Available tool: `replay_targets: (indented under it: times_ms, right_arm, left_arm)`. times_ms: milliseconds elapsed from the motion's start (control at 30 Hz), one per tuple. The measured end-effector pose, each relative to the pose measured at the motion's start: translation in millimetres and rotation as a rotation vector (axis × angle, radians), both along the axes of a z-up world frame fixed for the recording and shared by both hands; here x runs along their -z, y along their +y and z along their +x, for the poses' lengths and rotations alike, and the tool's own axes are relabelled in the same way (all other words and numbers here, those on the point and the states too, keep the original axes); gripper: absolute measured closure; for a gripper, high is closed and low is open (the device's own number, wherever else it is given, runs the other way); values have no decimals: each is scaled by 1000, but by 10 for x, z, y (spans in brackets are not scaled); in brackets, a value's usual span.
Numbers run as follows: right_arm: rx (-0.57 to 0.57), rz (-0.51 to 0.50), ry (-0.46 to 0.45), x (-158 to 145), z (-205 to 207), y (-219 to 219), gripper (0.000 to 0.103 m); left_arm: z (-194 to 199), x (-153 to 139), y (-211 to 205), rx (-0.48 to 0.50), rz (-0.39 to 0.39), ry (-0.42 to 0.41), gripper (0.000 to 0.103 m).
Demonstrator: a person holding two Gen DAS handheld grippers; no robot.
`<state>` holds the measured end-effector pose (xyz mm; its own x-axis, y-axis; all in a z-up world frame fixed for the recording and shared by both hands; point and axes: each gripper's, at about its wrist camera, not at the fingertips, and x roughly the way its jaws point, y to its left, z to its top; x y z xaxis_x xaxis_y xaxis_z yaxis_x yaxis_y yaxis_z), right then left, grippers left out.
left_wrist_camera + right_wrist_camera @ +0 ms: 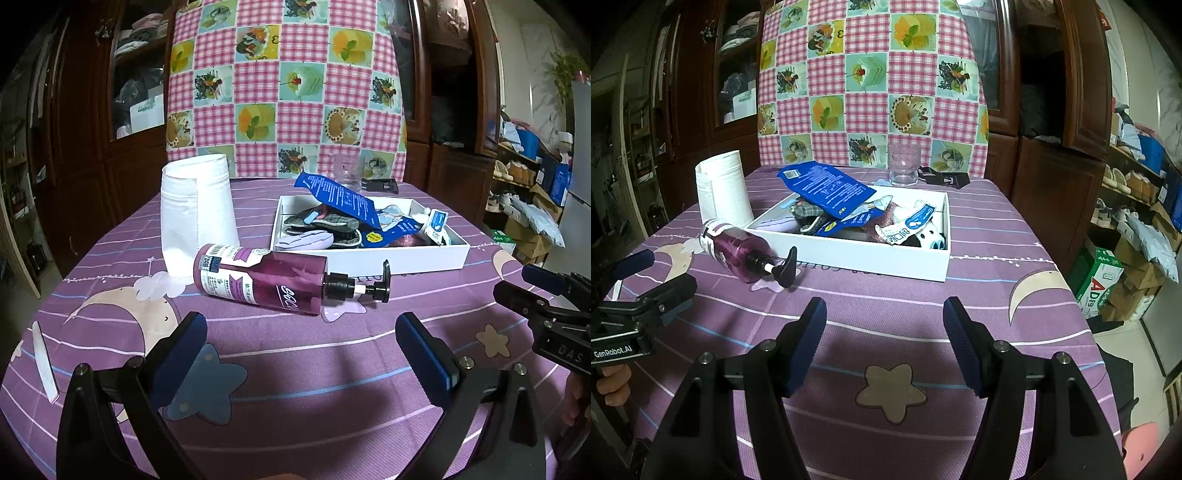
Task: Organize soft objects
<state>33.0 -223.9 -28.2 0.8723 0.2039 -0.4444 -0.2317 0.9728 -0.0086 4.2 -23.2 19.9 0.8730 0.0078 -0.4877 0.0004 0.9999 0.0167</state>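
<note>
Both grippers (299, 332) (884, 317) (jaws apart) hover short of the tray (369, 254).

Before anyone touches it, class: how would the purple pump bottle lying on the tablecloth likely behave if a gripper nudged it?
The purple pump bottle lies on its side and is round, so it would probably roll. Its sideways pump head might catch the tablecloth and swing it round instead. The glossy plastic looks slippery, so pads may slide.

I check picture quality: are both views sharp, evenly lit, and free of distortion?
Left wrist view: dim, dark vignetted corners, fisheye bends the table edge, bottle sharp. Right wrist view: same curving and dark corners, white box sharp and brightest.
</note>
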Motion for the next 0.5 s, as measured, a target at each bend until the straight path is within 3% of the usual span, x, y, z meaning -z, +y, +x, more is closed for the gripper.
replay_targets:
  times_ms: [500]
  right_arm:
    - [-1,-1,1,-2,1,-2,37]
  left_arm:
    - [3,9,13,-10,-6,10,0]
